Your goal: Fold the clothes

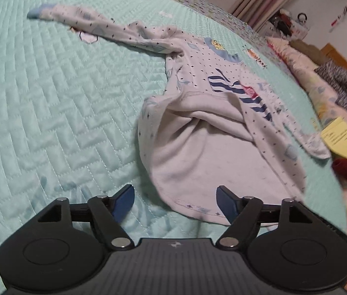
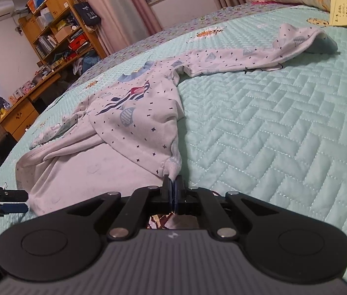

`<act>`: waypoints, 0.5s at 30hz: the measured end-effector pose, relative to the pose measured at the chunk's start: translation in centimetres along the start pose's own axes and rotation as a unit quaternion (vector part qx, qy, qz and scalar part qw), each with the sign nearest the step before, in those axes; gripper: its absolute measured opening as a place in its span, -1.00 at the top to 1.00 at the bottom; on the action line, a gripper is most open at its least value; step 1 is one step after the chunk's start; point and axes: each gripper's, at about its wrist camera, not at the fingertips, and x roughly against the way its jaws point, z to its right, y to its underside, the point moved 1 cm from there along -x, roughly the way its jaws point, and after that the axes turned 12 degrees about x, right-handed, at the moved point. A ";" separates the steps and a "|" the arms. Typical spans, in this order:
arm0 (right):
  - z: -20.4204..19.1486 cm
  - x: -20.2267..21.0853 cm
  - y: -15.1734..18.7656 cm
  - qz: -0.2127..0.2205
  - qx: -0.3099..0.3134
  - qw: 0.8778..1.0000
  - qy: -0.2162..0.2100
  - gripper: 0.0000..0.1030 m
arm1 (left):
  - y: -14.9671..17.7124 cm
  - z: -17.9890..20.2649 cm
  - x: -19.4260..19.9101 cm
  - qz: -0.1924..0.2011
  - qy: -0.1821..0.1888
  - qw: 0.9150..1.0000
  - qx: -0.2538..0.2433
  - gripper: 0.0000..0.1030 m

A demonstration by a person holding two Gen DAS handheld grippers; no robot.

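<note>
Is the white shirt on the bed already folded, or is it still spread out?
Mostly spread, not neatly folded. The white shirt has one sleeve stretched across the quilt, and only its hem is flipped up, showing the plain inside.

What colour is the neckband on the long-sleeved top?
Light blue: the neckband shows best in the left wrist view.

Wide bare quilt is lying open beside the shirt, giving free passage there. Pillows and a yellow note are crowding the far edge.
</note>
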 end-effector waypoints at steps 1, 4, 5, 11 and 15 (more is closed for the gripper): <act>0.0 0.0 0.0 0.000 -0.001 1.000 0.000 0.96 | -0.1 -0.1 -0.2 -0.002 -0.001 1.000 0.006 -0.49; 0.1 -0.1 0.1 0.000 -0.002 1.000 -0.001 0.96 | -0.2 0.2 -1.0 0.000 -0.014 1.000 0.007 -0.48; 0.1 -0.1 0.1 0.000 -0.003 1.000 -0.002 0.96 | -0.3 0.4 -1.3 0.002 -0.019 1.000 0.004 -0.48; -0.1 -0.3 -0.1 0.000 0.007 1.000 0.003 0.96 | -0.9 2.4 -3.2 0.024 -0.082 0.996 -0.035 0.71; -1.2 0.0 -0.7 -0.005 0.049 0.999 0.023 0.96 | -1.2 2.9 -2.5 0.021 -0.117 0.992 -0.049 0.95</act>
